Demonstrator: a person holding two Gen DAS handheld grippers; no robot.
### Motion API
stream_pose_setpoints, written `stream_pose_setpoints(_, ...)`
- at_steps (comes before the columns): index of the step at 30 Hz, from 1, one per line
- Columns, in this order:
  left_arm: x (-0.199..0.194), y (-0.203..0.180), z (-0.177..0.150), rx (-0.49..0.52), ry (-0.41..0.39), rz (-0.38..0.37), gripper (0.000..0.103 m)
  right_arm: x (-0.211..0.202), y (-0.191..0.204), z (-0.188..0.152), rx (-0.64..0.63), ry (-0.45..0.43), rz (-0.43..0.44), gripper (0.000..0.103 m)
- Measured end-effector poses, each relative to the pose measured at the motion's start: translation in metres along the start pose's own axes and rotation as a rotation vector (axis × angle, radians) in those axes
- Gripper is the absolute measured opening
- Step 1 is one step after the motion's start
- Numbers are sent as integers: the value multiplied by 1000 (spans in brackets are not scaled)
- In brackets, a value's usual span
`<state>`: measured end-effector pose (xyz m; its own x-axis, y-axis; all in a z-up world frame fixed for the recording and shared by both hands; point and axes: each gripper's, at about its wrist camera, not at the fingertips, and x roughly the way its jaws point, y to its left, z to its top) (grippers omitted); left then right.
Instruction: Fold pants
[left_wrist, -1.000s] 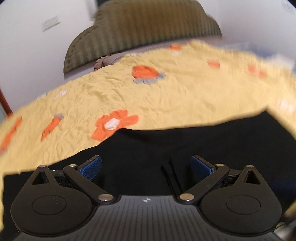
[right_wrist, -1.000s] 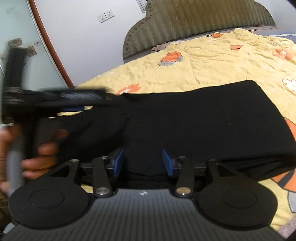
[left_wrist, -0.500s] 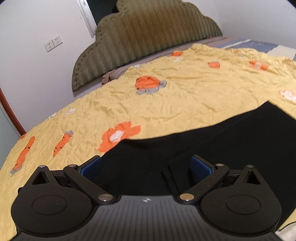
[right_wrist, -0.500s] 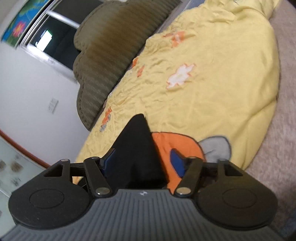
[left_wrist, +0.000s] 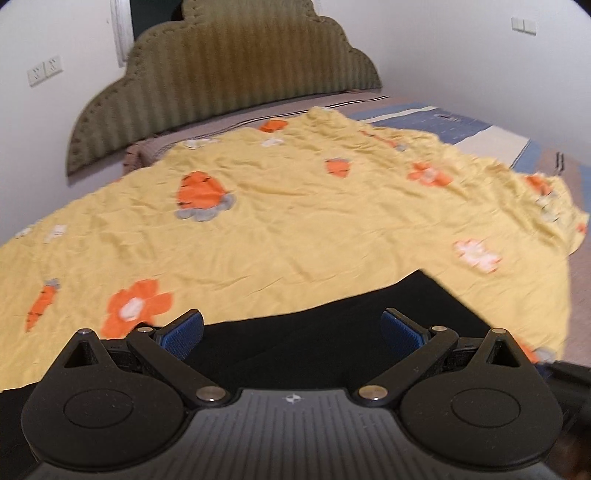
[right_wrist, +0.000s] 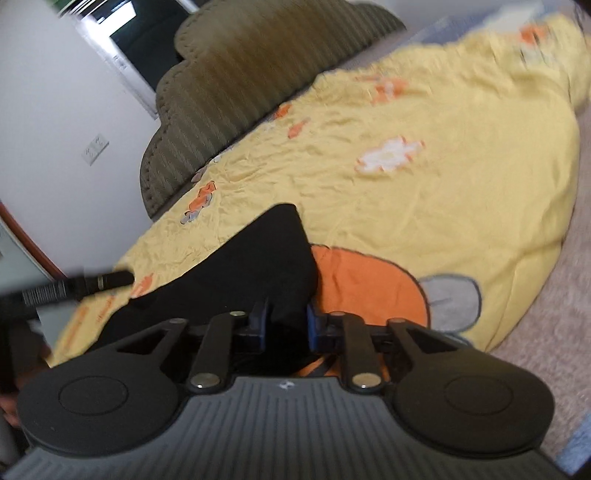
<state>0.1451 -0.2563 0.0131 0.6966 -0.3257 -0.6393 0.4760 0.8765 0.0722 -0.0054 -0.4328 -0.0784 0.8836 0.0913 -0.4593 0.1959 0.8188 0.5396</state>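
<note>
Black pants lie folded flat on the yellow quilt. My left gripper hovers over their near part, open wide, with nothing pinched between its blue pads. In the right wrist view the pants run away from me to a corner. My right gripper sits at their near end, its jaws closing, and black cloth fills the narrow gap between the blue pads. The left gripper shows as a dark blurred tool at the left edge.
The yellow quilt with orange flower and carrot patches covers a bed with an olive padded headboard. A striped blue sheet lies beyond the quilt. The quilt's right edge falls onto a beige cover. White walls stand behind.
My left gripper has risen and tipped up, so more of the bed shows. My right gripper swung from the pants' long side to their end, and its jaws narrowed onto the cloth.
</note>
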Motion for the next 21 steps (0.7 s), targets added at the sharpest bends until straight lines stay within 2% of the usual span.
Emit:
stream_pose_setpoints(5, -3, -7, 9, -43, 21, -86, 103, -15, 69, -8, -388, -91, -120, 16)
stream_pose_setpoints(9, -3, -6, 10, -75, 43, -150, 103, -17, 118, -24, -660, -121, -149, 16)
stream_pose_setpoints(11, 0, -5, 12, -89, 61, -173, 103, -14, 133, -33, -741, -123, -159, 16)
stream_pose_setpoints(18, 21, -15, 11, -98, 172, -244, 103, -9, 156, -50, -893, -121, -168, 16)
stream_pose_setpoints(21, 25, -24, 8, -69, 169, -196, 102, -5, 163, -58, -954, -115, -179, 16)
